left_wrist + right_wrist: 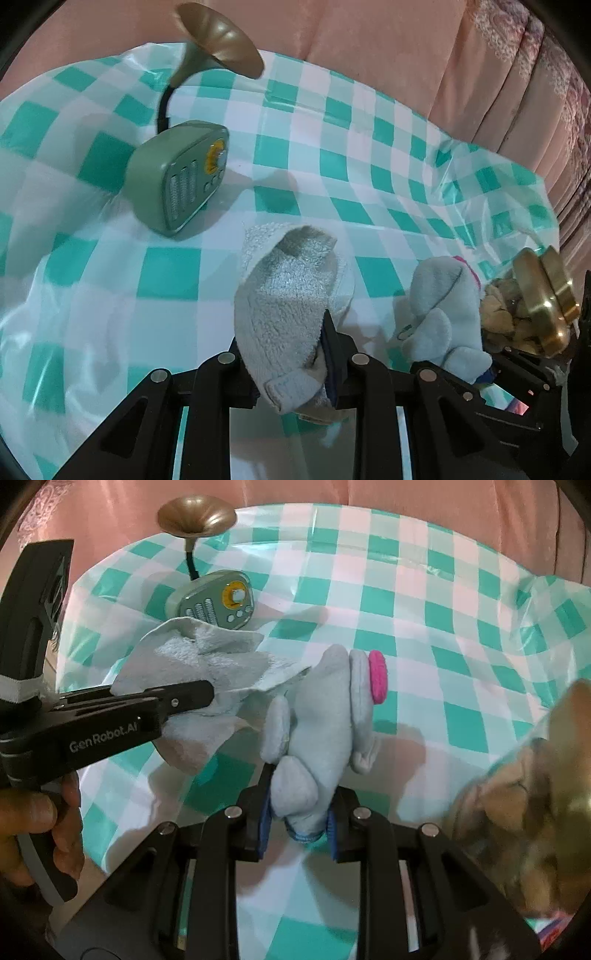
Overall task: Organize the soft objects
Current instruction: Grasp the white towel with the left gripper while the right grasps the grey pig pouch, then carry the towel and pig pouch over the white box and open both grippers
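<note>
My left gripper is shut on a folded grey towel and holds it above the checked cloth. The towel also shows in the right wrist view, clamped by the left gripper. My right gripper is shut on a light blue plush toy with a pink disc at its head. The plush also shows at the right of the left wrist view, beside the towel.
A green retro speaker with a brass horn stands on the green-and-white checked tablecloth. A glass jar with a gold lid holds brown pieces at the right; it looms close in the right wrist view. Pink cushions lie behind.
</note>
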`<state>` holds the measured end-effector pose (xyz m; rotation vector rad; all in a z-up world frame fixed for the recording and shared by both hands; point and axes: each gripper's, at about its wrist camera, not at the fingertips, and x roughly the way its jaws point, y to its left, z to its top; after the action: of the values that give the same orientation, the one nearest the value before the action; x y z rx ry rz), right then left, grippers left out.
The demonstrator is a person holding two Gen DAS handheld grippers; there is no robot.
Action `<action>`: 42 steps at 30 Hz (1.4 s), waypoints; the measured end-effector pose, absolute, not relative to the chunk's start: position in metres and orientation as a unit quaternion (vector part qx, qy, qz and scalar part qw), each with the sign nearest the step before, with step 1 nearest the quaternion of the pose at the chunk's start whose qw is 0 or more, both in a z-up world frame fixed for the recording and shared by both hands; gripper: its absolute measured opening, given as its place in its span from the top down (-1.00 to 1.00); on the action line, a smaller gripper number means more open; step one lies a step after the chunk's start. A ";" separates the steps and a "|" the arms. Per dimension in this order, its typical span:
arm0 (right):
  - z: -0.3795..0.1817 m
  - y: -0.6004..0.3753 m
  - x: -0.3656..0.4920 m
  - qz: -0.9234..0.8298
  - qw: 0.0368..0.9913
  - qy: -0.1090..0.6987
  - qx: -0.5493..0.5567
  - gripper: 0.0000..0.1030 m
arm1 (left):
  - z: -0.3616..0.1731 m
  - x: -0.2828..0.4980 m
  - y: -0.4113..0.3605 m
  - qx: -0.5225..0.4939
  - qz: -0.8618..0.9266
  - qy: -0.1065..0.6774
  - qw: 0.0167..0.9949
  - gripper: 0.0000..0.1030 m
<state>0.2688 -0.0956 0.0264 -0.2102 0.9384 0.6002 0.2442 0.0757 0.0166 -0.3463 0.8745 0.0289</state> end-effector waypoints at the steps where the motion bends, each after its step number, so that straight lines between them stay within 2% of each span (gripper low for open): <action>1: 0.028 -0.097 0.265 0.283 0.844 0.444 -0.099 0.46 | 0.019 0.238 0.075 -0.172 0.014 0.419 0.891 0.49; 21: 0.093 -0.168 0.188 0.272 0.871 0.401 -0.084 0.46 | 0.072 0.135 0.018 -0.200 -0.024 0.371 0.907 0.49; 31: 0.101 -0.257 0.151 0.224 0.885 0.403 -0.068 0.46 | 0.088 0.104 -0.061 -0.203 -0.101 0.364 0.903 0.49; 42: 0.095 -0.403 0.112 0.102 0.899 0.424 -0.029 0.46 | 0.081 0.099 -0.184 -0.163 -0.194 0.398 0.882 0.48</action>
<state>0.1117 -0.4033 0.0953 -0.0600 0.8784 0.2122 0.0992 -0.1835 0.0806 -0.3401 0.8289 -0.4048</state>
